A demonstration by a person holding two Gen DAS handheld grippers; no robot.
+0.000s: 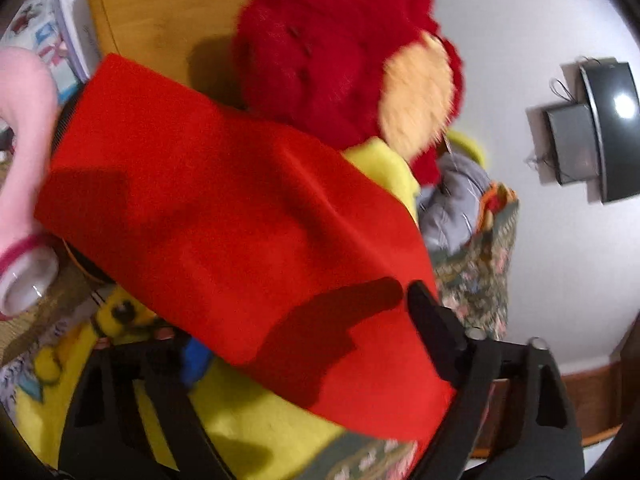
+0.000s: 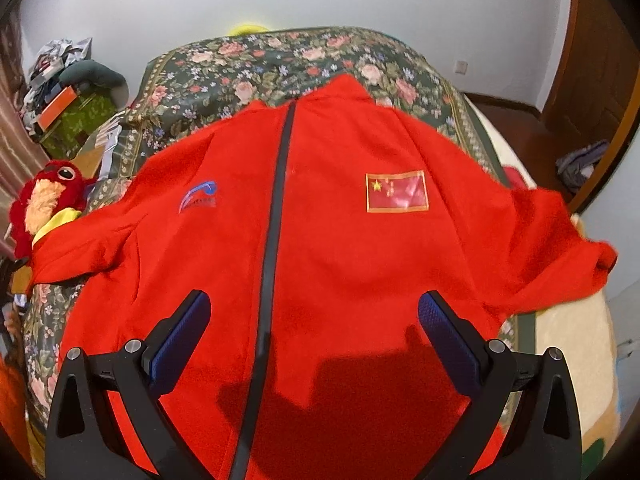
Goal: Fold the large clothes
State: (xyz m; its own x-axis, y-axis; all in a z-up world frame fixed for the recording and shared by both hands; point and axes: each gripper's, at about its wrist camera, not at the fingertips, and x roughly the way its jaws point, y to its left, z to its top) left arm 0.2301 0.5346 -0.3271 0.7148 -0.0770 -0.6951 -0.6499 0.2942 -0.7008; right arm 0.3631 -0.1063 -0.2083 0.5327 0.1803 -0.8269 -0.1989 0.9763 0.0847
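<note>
A large red jacket (image 2: 344, 240) lies spread front up on the floral bedcover (image 2: 248, 68), with a black zipper (image 2: 276, 200) down its middle and a flag patch (image 2: 397, 191) on the chest. My right gripper (image 2: 316, 320) hovers open over the jacket's lower part, nothing between its blue pads (image 2: 182, 344). In the blurred left wrist view a red sleeve (image 1: 224, 208) runs diagonally and lies between the wide-set jaws of my left gripper (image 1: 296, 328). One black finger (image 1: 436, 332) stands at the sleeve's edge; the other is partly hidden under the cloth.
A red plush toy (image 1: 340, 60) and yellow fabric (image 1: 260, 412) lie by the sleeve, with a wooden board (image 1: 168, 8) behind. A pink soft object (image 1: 20, 128) is at the left. Boxes and clutter (image 2: 72, 112) stand left of the bed; a wooden door (image 2: 592, 72) is at the right.
</note>
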